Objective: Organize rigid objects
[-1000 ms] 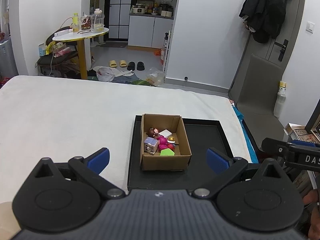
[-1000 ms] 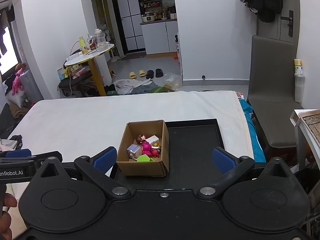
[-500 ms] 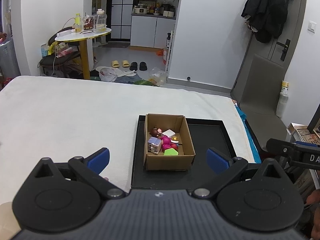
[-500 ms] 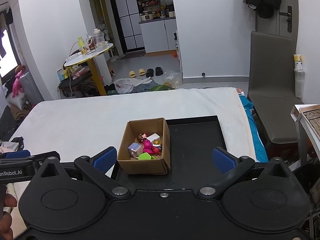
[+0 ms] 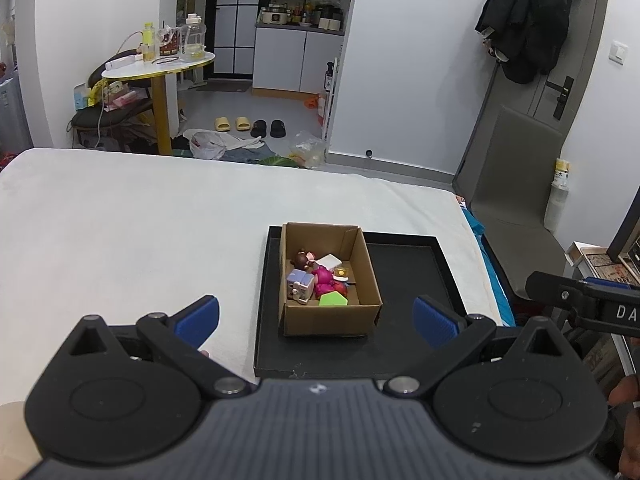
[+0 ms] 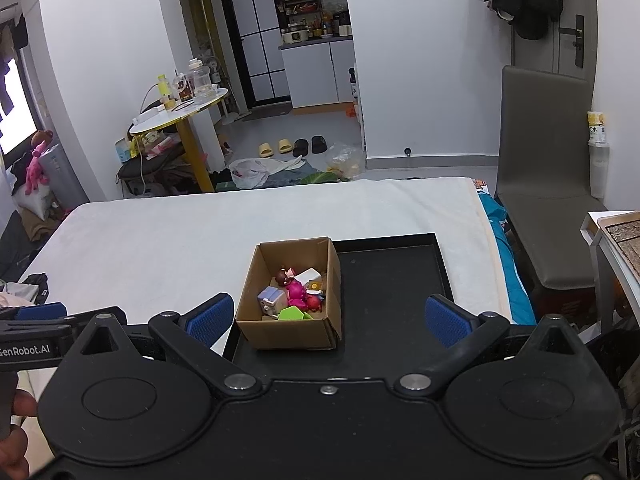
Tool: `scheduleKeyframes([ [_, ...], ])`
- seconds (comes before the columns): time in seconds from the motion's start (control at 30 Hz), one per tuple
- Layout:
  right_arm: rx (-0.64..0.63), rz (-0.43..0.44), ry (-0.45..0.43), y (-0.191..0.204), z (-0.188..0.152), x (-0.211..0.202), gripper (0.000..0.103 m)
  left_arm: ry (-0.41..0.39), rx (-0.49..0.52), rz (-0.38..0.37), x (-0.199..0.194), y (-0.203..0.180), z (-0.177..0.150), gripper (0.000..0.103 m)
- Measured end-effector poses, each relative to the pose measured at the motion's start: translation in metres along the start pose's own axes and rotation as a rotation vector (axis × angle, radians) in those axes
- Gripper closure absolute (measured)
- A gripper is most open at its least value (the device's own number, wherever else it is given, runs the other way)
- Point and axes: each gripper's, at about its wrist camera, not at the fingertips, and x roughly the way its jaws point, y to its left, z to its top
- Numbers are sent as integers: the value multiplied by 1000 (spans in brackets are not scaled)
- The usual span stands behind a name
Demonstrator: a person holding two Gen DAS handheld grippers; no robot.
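A small open cardboard box point(image 5: 330, 280) point(image 6: 292, 296) sits in the left part of a black tray point(image 5: 404, 280) point(image 6: 392, 280), against the tray's left and far walls. Inside the box lies a jumble of small toys: a brown-headed doll point(image 5: 303, 259) point(image 6: 285, 277) at the far side, a magenta figure point(image 5: 322, 278) point(image 6: 295, 290) in the middle, a lilac block point(image 5: 300, 283) point(image 6: 271, 298) on the left, a green block point(image 5: 333, 300) point(image 6: 293, 313) at the near wall and a white piece point(image 5: 330, 260) point(image 6: 309, 275) toward the far right. The rest of the tray, to the right of the box, is bare. The tray rests near the right edge of a bed covered in white point(image 5: 140, 232) point(image 6: 180, 236).

The left gripper point(image 5: 316, 316) is held on the near side of the tray, its blue-padded fingers point(image 5: 198, 320) spread wide with nothing between them; the box shows in the gap. The right gripper point(image 6: 330, 316) is likewise on the near side, fingers point(image 6: 444, 320) wide apart and holding nothing, box and tray seen between them. Each gripper's body shows at the edge of the other's view.

Beyond the bed stand a round table point(image 5: 160, 68) point(image 6: 180, 116) with bottles at far left and a grey chair point(image 5: 516, 184) point(image 6: 548, 184) at right
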Motion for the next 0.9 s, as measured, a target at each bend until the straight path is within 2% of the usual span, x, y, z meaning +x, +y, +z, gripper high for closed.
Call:
scheduleKeyframes([
  [0.6,2,1,-2,1,-1,-1,0,8,-5,-7,1,-2,-3,1],
  [0.9,12,-1,4,0,2,-4,0,5,-11,-42,2,-4,-6,1],
])
